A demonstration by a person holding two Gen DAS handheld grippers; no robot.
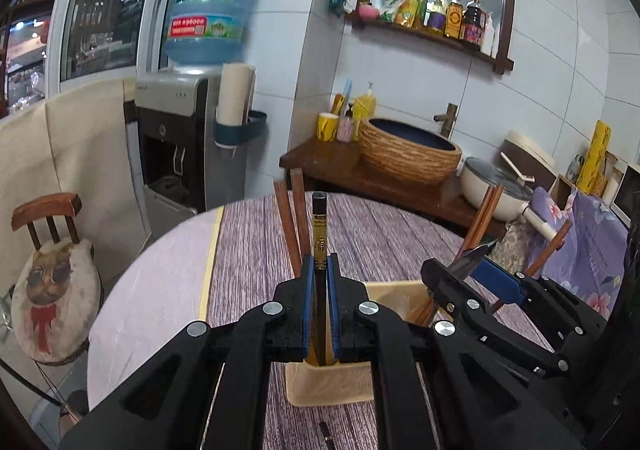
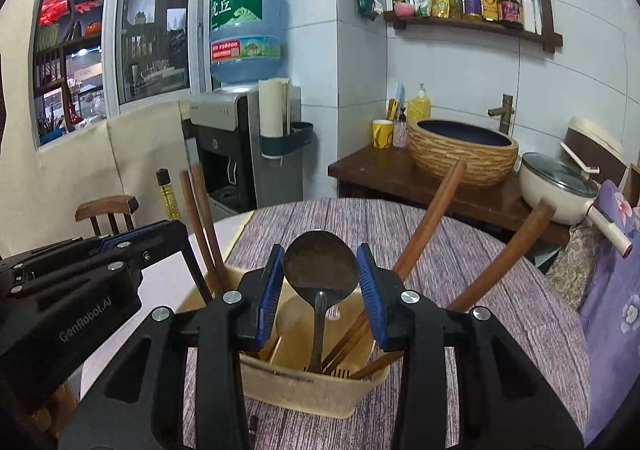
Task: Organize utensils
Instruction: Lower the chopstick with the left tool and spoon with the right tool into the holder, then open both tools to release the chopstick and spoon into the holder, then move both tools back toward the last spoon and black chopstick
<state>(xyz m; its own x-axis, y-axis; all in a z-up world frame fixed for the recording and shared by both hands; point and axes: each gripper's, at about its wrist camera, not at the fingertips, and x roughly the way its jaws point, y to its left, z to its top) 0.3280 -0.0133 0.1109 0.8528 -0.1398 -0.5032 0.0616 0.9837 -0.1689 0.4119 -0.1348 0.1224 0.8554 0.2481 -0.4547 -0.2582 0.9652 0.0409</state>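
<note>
My left gripper (image 1: pixel 320 262) is shut on a black-and-gold chopstick (image 1: pixel 319 226) that stands upright, its lower end inside the beige utensil holder (image 1: pixel 332 386). In the right wrist view, my right gripper (image 2: pixel 320 254) is shut on the bowl of a metal spoon (image 2: pixel 320 270), whose handle reaches down into the holder (image 2: pixel 304 390). Several brown wooden chopsticks (image 2: pixel 204 226) lean in the holder, some to the right (image 2: pixel 432 218). The left gripper (image 2: pixel 172 228) shows at the left with the chopstick (image 2: pixel 168 194). The right gripper (image 1: pixel 476 262) sits just right of the left one.
The holder stands on a round table with a purple striped cloth (image 1: pixel 256 250). A short dark stick (image 1: pixel 326 434) lies in front of the holder. Behind are a water dispenser (image 1: pixel 180 138), a chair with a cat cushion (image 1: pixel 52 290), a woven basin (image 1: pixel 408 154) and a white pot (image 1: pixel 492 186).
</note>
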